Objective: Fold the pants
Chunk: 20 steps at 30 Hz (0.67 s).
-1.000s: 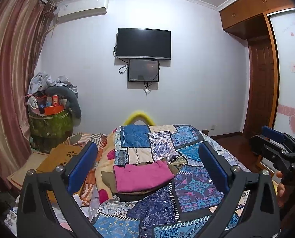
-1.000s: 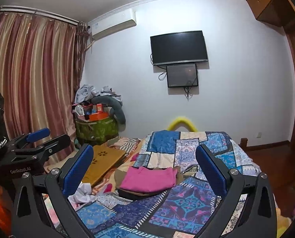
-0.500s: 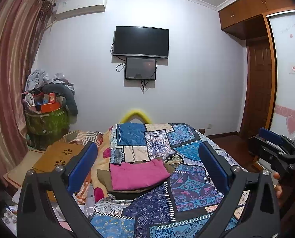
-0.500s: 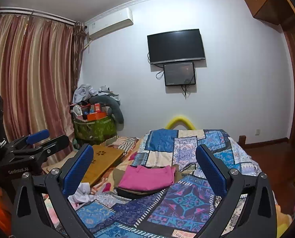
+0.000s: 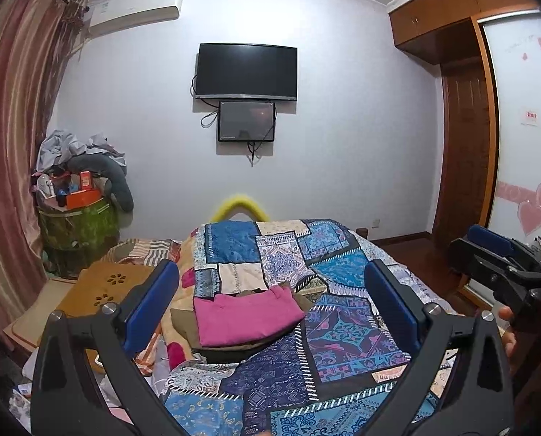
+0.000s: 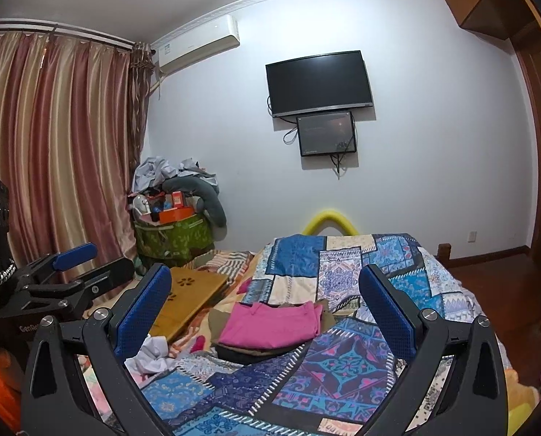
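Patchwork quilt [image 5: 347,341] spreads below me, pink pants [image 5: 247,314] folded atop a small stack mid-bed. My left tongs [image 5: 270,301] and right tongs [image 6: 265,299] hover wide, empty, well short. Folding looks finished; next I'd pick another garment.
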Tool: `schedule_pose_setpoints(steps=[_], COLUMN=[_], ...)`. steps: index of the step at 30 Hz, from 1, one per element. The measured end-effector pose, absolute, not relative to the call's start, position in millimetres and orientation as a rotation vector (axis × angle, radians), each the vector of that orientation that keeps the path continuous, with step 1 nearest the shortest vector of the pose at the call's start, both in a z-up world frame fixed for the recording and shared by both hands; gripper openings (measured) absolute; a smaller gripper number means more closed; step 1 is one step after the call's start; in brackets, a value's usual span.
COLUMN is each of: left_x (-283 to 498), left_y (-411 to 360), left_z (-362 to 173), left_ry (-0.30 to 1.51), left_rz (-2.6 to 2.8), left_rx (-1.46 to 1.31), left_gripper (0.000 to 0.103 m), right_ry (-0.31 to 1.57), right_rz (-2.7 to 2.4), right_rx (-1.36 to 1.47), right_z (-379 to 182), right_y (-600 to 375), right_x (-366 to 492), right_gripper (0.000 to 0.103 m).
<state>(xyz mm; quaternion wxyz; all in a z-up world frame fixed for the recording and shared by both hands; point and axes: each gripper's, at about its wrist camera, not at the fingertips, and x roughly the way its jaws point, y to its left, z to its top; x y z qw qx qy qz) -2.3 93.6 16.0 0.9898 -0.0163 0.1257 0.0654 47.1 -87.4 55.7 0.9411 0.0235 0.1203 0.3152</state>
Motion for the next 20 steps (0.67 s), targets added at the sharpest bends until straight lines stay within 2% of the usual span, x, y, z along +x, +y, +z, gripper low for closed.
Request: schedule_pose_setpoints(steps=[20], left_x=[5.4], left_y=[97.9], left_z=[10.5], left_ry=[0.284], left_rz=[0.117], left_rx=[-0.047], left_gripper=[0.103], right_ry=[0.261], right_rz=[0.64], right_rx=[0.05], right_z=[52.1], right_y=[-87.4], right_x=[49.8], right_gripper=[0.102])
